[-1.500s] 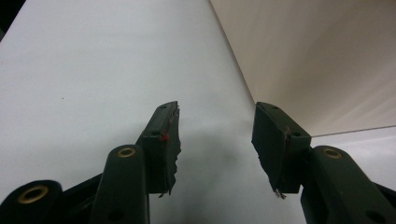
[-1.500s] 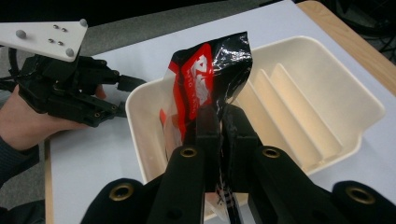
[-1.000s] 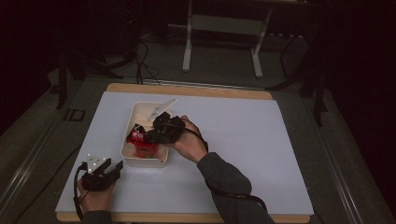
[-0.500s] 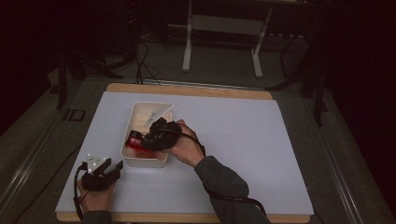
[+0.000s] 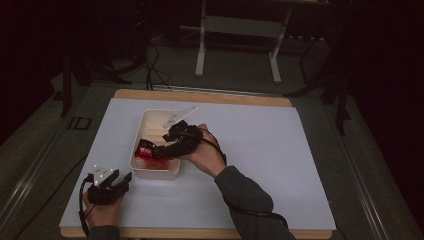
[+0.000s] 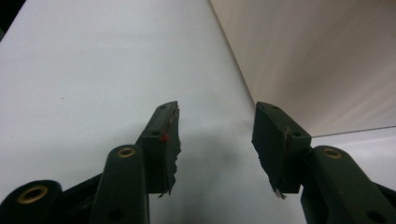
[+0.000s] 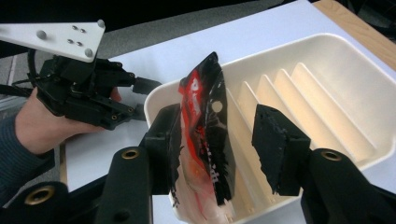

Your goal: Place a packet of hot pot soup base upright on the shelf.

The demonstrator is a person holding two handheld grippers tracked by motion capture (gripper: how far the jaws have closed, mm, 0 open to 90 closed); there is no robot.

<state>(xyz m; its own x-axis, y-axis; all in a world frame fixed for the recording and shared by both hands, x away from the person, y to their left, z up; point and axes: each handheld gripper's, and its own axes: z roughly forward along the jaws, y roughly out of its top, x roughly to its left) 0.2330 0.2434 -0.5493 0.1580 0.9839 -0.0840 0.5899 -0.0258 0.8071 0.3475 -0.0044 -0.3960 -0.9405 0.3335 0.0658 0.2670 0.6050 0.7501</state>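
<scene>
The red-and-black glossy plastic snack packet point(image 7: 208, 135) stands on edge inside the cream-white ribbed plastic tray point(image 7: 327, 93), at the tray's near end, leaning against the tray's end wall. In the high view the packet point(image 5: 146, 150) shows as a red patch at the near left corner of the tray point(image 5: 150, 120).

The right gripper point(image 7: 219, 144) sits around the packet with its jaws spread. They have just been opening, and the packet is between them: the left-hand pad in the right gripper view seems to lie against the packet's face, while the other pad stands clear of it with a visible gap. So the grip is released rather than clenched. In the high view the right gripper point(image 5: 167, 148) reaches over the tray's near end.

The left gripper point(image 6: 215, 140) rests low over the pale blue-white table mat point(image 6: 93, 70), its jaws apart with nothing between them. It shows in the high view point(image 5: 122, 178) just beside the tray's near wall, a little apart from it.

By my judgement the placing is nearly done: the packet is in the tray and let go. What is left appears to be drawing the right gripper back without dragging or tipping the packet, which stands rather loosely on its edge.
</scene>
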